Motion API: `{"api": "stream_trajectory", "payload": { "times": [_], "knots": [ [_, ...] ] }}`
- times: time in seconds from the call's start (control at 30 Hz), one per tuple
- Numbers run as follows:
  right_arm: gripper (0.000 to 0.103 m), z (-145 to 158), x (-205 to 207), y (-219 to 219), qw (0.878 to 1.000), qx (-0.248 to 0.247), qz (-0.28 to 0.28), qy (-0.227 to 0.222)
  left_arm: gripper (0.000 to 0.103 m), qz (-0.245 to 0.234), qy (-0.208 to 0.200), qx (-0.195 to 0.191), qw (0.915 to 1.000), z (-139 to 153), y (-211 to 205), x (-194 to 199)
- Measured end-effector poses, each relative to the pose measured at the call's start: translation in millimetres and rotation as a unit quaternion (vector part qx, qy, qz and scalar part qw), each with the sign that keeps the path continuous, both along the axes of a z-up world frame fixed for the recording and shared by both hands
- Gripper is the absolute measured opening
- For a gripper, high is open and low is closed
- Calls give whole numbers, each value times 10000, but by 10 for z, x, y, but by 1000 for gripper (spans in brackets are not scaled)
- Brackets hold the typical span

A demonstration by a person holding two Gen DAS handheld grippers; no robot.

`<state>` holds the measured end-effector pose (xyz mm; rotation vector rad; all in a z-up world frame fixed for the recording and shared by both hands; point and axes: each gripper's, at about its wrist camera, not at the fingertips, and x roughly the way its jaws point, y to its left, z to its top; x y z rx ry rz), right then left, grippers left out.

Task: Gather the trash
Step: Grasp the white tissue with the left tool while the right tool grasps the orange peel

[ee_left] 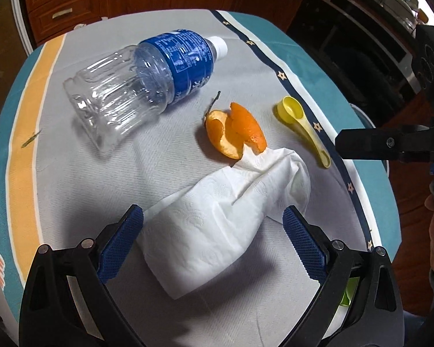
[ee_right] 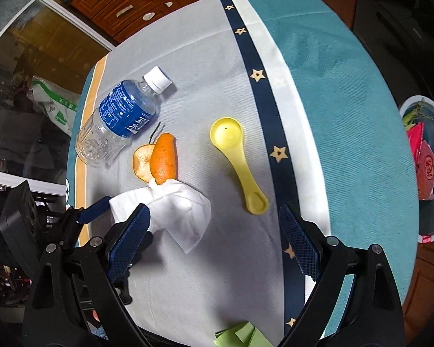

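Note:
A crumpled white paper napkin point(ee_left: 217, 225) lies on the grey tablecloth; my left gripper point(ee_left: 212, 240) is open with its blue pads on either side of it. The napkin also shows in the right wrist view point(ee_right: 176, 214). Orange peel point(ee_left: 234, 130) touches the napkin's far tip. An empty clear water bottle point(ee_left: 141, 81) with a blue label lies on its side further left. My right gripper point(ee_right: 215, 243) is open and empty, above the cloth just short of a yellow measuring spoon point(ee_right: 237, 159).
A bin point(ee_right: 431, 173) with red wrappers stands on the floor to the right of the table. A green object point(ee_right: 237, 338) lies at the table's near edge. Wooden drawers point(ee_left: 60, 3) stand behind the table.

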<state>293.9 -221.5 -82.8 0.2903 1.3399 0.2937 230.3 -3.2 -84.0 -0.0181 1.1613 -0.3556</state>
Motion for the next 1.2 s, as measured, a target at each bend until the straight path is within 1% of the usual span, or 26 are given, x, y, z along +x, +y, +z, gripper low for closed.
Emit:
{"api": "stream_trajectory", "payload": {
  "times": [0.17, 0.3, 0.33, 0.4, 0.43, 0.47, 0.5, 0.53, 0.57, 0.6, 0.63, 0.67, 0.7, 0.77, 0.8, 1.0, 1.2],
  "knots": [
    [87, -31, 46, 35, 9999, 135, 47, 40, 99, -39, -41, 18, 10000, -19, -127, 17],
    [87, -55, 72, 65, 9998, 197, 88, 48, 98, -148, -149, -177, 9996, -1, -195, -33],
    [87, -60, 71, 73, 9997, 203, 93, 49, 95, -177, -182, -191, 9995, 1, -214, -47],
    [87, -72, 77, 88, 9997, 220, 103, 61, 81, -240, -303, -131, 9992, 6, -249, -91],
    [87, -79, 77, 97, 9996, 235, 111, 70, 80, -269, -326, -105, 9991, -1, -270, -85],
    [87, -90, 81, 116, 9995, 258, 134, 85, 75, -303, -364, -68, 9989, -1, -281, -103],
    [87, -100, 86, 137, 9995, 267, 148, 94, 66, -312, -397, -55, 9987, -3, -286, -112],
    [87, -103, 91, 153, 9994, 273, 162, 99, 62, -319, -414, -55, 9986, -1, -283, -115],
    [87, -106, 91, 172, 9994, 281, 177, 103, 51, -325, -416, -77, 9986, 1, -274, -117],
    [87, -111, 101, 200, 9993, 299, 199, 108, 37, -318, -412, -99, 9986, 3, -256, -124],
    [87, -112, 108, 223, 9992, 313, 209, 108, 29, -314, -380, -148, 9987, 1, -235, -124],
    [87, -108, 119, 252, 9992, 327, 220, 97, 15, -313, -311, -252, 9987, -10, -202, -124],
    [87, -102, 132, 275, 9991, 340, 232, 84, 10, -323, -249, -348, 9986, -23, -171, -131],
    [87, -91, 155, 333, 9990, 347, 273, 52, 6, -329, -244, -412, 9983, -17, -106, -175],
    [87, -89, 167, 355, 9990, 343, 296, 41, 6, -337, -241, -429, 9982, -16, -66, -191],
    [87, -131, 297, 561, 9985, 262, 487, -10, 6, -139, -159, -506, 9985, 1, 262, -269],
    [87, -242, 384, 834, 9976, -13, 664, -178, 6, 22, -44, -553, 9985, -61, 441, -278]
  ]
}}
